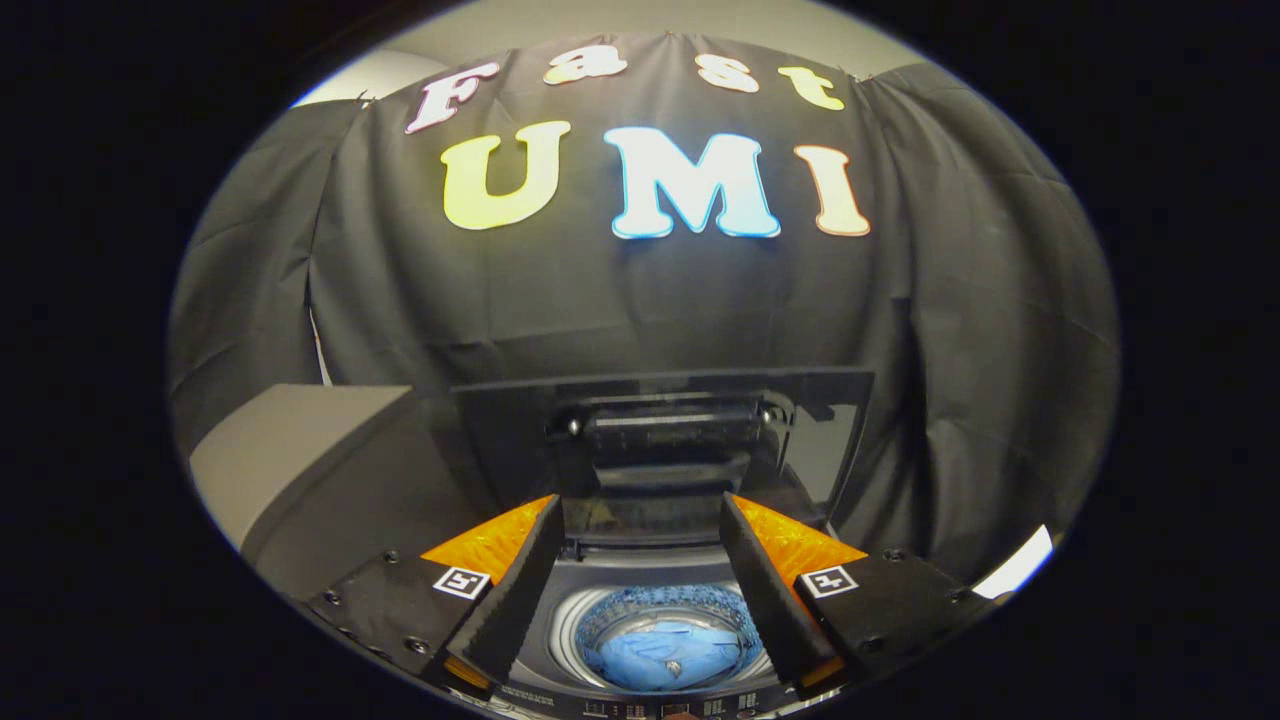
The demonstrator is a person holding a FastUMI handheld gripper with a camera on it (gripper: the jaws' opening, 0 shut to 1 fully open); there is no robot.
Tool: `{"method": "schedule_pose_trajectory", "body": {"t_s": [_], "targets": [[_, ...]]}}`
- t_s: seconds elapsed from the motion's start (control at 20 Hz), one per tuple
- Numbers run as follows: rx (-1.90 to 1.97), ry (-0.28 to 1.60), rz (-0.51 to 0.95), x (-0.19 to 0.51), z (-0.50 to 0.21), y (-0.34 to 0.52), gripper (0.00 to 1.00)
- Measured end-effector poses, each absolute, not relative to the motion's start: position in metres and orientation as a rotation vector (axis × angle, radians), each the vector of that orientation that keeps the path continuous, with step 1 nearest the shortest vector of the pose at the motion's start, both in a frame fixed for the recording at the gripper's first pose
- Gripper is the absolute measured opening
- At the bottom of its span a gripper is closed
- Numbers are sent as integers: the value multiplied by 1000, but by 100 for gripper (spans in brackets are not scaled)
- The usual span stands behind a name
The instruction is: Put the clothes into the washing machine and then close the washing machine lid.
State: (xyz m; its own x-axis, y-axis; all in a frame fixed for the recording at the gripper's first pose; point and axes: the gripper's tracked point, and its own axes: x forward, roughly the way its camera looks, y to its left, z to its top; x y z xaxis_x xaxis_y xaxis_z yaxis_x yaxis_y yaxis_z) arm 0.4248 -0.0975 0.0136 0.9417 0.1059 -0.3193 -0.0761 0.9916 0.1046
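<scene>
Blue cloth garment [658,652] lies in the washing machine's round drum [600,625]; gripper [645,590] spread, empty. Remaining step, judged: closing the upright dark lid [660,440].

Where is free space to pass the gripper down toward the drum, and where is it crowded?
Free: the drum opening between the open gripper fingers, above the blue clothes. Crowded: behind, where the raised lid stands upright; a grey box sits beside the machine.

No legible txt is found: unreadable coded sq. tags [461,582] are carried on the wide-spread gripper [642,500], and washing machine [640,575] panel print at lower centre is too small.
</scene>
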Motion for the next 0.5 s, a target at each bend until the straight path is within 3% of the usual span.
{"method": "schedule_pose_trajectory", "body": {"t_s": [0.5], "targets": [[87, 250, 85, 475, 59, -93, 97]]}}
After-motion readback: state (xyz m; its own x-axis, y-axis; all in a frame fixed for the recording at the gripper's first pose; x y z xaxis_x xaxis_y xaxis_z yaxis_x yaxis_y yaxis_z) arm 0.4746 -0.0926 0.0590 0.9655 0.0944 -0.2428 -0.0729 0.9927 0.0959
